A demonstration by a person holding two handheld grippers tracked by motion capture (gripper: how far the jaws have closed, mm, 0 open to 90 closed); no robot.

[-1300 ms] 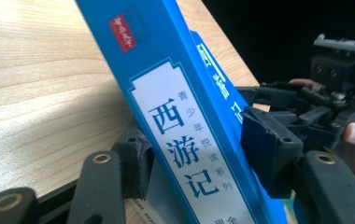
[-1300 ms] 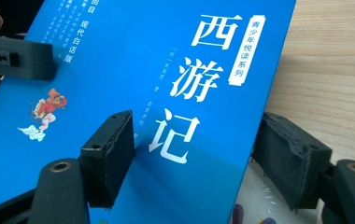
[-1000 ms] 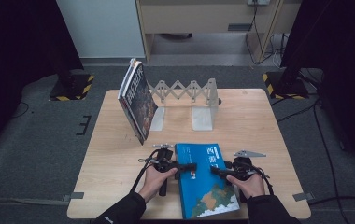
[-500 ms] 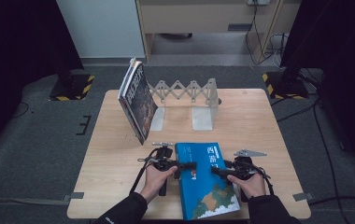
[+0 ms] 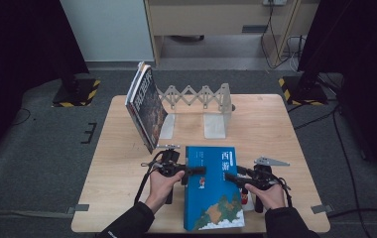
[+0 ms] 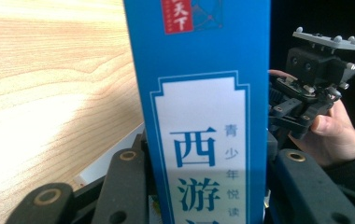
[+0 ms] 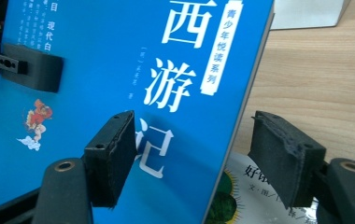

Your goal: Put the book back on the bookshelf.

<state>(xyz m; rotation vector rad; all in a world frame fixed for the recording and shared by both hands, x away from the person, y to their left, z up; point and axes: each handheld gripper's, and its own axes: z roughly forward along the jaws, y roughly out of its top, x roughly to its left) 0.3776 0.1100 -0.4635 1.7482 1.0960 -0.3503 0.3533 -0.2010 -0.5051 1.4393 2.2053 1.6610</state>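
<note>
At the near edge of the pale wooden worktop (image 5: 285, 129), the blue paperback book with white Chinese title lettering (image 5: 215, 191) is being raised by its two long edges. Compared with a second ago, its left side has come up off the surface, and the left gripper (image 5: 192, 170) has just been closing its jaws with the book's spine between them; in the left gripper view the spine (image 6: 208, 140) stands upright between the two black jaws, which sit tight against both faces, so this gripper is clamped on the book. The right gripper (image 5: 232, 177) has hardly shifted. Its jaws straddle the book's right edge (image 7: 241, 116), one pad over the cover and one beyond the edge, with a visible gap on both sides, so it is open around the book rather than pinching it. Beneath that edge lies another book with a white and green cover (image 7: 255, 186), flat on the worktop.

This looks like the start of tipping the book upright so it can go to the stand; the lift rests on the left grip alone for now.

The only holder here is the grey metal extendable bookend rack (image 5: 201, 106) near the far edge. A dark-covered book (image 5: 146, 106) leans at its left end, tilted; the space between the two upright plates holds nothing.
</note>
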